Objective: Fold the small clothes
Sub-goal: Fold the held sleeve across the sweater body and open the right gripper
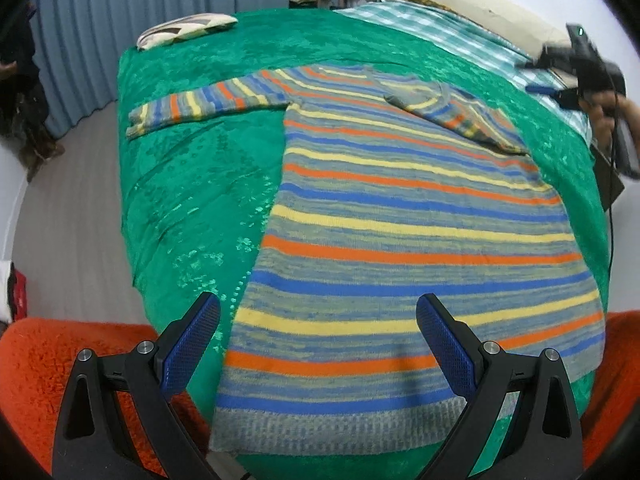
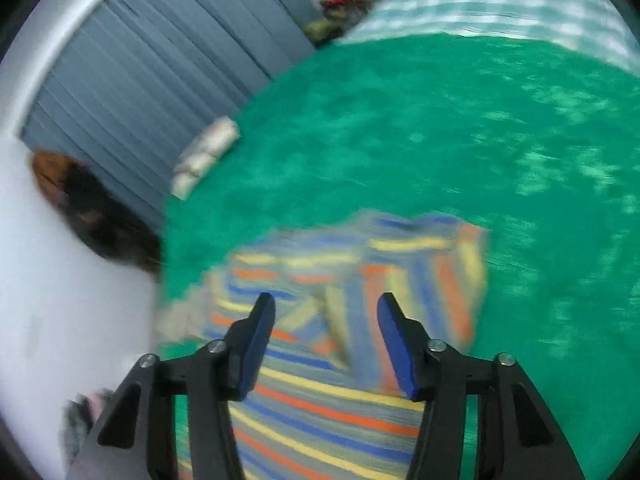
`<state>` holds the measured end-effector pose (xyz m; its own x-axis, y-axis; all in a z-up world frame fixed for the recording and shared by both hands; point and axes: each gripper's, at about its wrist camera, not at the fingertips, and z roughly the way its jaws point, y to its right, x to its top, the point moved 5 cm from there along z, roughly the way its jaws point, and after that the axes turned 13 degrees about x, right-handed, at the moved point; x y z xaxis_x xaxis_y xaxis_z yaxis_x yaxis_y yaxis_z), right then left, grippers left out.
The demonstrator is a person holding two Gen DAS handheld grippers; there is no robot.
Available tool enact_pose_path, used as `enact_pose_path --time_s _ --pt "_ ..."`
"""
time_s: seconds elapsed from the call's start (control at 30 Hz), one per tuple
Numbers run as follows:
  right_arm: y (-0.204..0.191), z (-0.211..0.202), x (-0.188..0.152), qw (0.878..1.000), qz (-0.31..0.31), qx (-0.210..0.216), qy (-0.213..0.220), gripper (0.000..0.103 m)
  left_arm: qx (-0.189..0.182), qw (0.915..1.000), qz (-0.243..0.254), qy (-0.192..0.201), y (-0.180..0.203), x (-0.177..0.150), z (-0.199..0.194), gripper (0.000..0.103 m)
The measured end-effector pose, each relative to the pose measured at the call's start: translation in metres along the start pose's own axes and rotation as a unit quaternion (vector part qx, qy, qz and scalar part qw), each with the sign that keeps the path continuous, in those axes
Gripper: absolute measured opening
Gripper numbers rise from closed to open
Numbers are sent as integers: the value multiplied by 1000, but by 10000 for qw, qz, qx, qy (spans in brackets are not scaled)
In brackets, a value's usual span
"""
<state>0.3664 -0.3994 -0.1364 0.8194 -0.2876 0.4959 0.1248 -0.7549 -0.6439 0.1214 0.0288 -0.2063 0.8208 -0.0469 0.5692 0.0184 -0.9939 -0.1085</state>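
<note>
Sweater (image 1: 404, 216) whole from left, blurred from right

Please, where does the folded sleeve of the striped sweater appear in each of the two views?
Left wrist: folded sleeve at upper right, lying across the chest.
Right wrist: folded sleeve at centre, blurred, just beyond the fingertips.
Shared landmark: pale cushion on the green blanket's far edge.

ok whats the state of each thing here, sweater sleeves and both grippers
striped sweater: spread flat on the green bedspread, body unfolded
far-side sleeve: folded in across the chest
other sleeve: stretched straight out
left gripper: open, empty, above the hem
right gripper: open, empty, above the folded sleeve; view blurred
</note>
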Motion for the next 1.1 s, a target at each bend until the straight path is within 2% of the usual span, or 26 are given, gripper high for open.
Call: enact_pose_path --time_s 0.03,0.13,0.2,0.27,0.33,0.37,0.43,0.47,0.57,0.6,0.7,0.77,0.8,0.87,0.93,0.97,1.03,1.1 --pt "5 9 -5 9998 -21 -74 -159 41 -21 10000 27 -50 3 -1 2 99" --pt "27 39 -25 9958 -319 -554 -660 40 38 9999 145 -56 9 -3 3 99" --pt "39 64 -51 9911 -344 -683 -1088 40 96 9997 225 -19 12 -4 1 99" --pt "28 85 -80 9851 -559 -209 -1615 40 148 9994 298 18 14 -6 0 99" --pt "-8 91 -100 9704 -1109 706 -2026 38 175 9993 336 22 14 -7 1 99" --pt "-24 88 -104 9629 -1391 1010 -2082 39 166 9993 340 11 14 -7 2 99" --pt "-27 86 -91 9673 -1606 755 -1810 46 136 9994 327 -21 14 -6 4 99" --pt "-22 86 -80 9738 -1525 458 -1625 46 123 9994 313 -38 14 -5 6 99" --pt "7 100 -46 9891 -807 -267 -1206 47 113 9995 277 -68 13 -4 7 99" --pt "13 109 -41 9907 -584 -302 -1190 48 111 9996 264 -64 12 -4 7 99" --pt "11 153 -43 9879 -59 178 -1538 47 126 9996 245 -43 10 -3 6 99" --pt "-17 169 -54 9827 -360 638 -1698 48 137 9997 199 -42 8 -2 7 99" --pt "-43 176 -68 9725 -710 1008 -1978 48 128 9998 168 -55 7 -2 7 99" --pt "-74 173 -92 9528 -1174 1446 -2397 48 76 9999 95 -102 5 -1 9 99" --pt "-90 163 -107 9381 -1655 1454 -2672 48 12 9999 35 -137 3 0 9 99" --pt "-91 155 -108 9378 -1835 1296 -2646 48 -15 9999 18 -143 3 0 9 99" --pt "-80 132 -98 9491 -1810 1067 -2349 48 -46 9999 15 -128 4 0 7 99" --pt "-47 105 -77 9721 -1288 737 -1817 48 -38 9999 62 -92 6 -1 5 99"
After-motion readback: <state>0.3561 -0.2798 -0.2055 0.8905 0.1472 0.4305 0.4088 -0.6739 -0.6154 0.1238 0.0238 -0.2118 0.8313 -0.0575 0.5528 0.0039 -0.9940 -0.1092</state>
